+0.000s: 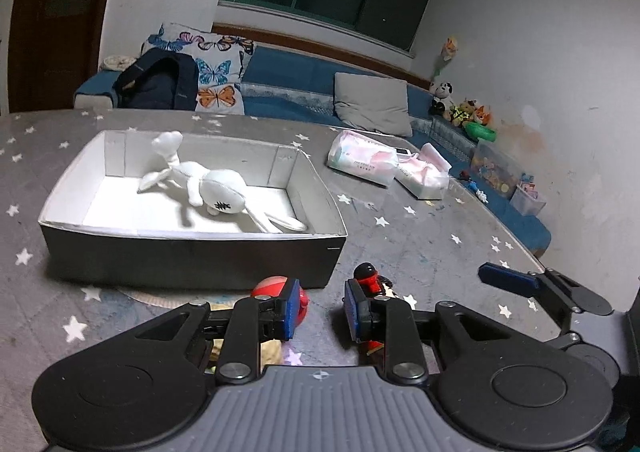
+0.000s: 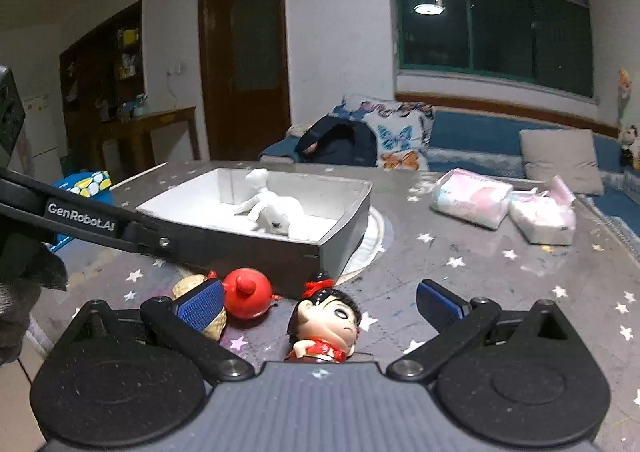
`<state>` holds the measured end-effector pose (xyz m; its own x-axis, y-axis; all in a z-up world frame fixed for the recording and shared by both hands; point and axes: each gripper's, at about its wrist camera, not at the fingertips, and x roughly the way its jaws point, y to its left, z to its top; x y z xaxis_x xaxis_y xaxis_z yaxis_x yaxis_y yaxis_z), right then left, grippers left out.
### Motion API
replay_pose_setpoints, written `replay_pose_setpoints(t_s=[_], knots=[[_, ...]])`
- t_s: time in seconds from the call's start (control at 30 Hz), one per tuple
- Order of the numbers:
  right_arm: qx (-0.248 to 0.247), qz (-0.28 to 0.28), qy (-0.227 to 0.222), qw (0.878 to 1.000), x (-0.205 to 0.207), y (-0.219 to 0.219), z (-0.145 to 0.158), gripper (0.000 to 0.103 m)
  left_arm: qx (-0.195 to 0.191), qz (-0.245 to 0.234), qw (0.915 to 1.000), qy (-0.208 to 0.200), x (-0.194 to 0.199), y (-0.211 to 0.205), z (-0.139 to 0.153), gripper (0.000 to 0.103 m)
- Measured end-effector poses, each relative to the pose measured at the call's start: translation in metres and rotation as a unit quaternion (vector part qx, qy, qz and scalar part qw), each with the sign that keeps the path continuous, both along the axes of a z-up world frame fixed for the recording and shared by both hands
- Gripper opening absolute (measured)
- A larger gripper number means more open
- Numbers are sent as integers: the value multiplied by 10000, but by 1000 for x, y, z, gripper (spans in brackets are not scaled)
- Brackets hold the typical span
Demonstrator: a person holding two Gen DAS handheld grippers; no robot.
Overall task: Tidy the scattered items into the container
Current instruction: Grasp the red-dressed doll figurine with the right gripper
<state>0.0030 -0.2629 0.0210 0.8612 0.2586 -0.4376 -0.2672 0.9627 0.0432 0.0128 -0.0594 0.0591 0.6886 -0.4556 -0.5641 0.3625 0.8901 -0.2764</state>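
Note:
A grey box with a white inside [image 1: 192,252] [image 2: 340,248] stands on the star-patterned table and holds a white plush rabbit [image 1: 216,188] [image 2: 276,212]. In front of it lie a red ball toy [image 2: 248,298] [image 1: 268,286], a peanut-shaped toy [image 2: 200,304] and a doll figurine in red with black hair [image 2: 328,324] [image 1: 370,280]. My left gripper [image 1: 322,310] is open and empty, its fingers between the red ball and the figurine. My right gripper [image 2: 320,304] is open wide, with the figurine lying between its fingers.
Two tissue packs [image 1: 362,162] [image 2: 472,200] lie on the table right of the box. A round white mat [image 2: 372,244] sits under the box. A blue sofa with cushions [image 1: 372,104] and toys runs behind the table. The left gripper's arm [image 2: 80,218] crosses the left of the right wrist view.

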Motion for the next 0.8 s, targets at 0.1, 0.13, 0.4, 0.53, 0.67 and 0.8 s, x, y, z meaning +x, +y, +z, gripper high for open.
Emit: replay_pose_setpoints(t_s=[0.1, 0.13, 0.4, 0.53, 0.67, 0.8], knots=[[25, -14, 5, 10000, -6, 0, 5, 103, 31, -15, 9999, -104, -8, 5, 6, 27], [38, -12, 21, 10000, -7, 0, 6, 103, 29, -48, 9999, -137, -11, 7, 7, 27], [-67, 64, 63, 9999, -20, 12, -1, 103, 92, -270, 9996, -70, -25, 5, -4, 27], [-97, 143, 179, 9997, -20, 19, -8, 103, 15, -331, 9994, 45, -26, 6, -10, 27], [-134, 142, 286, 9994, -17, 24, -16, 96, -27, -372, 9992, 157, -24, 3, -14, 27], [-85, 70, 411, 9991, -10, 22, -22, 90, -43, -479, 9986, 209, -19, -6, -14, 27]])
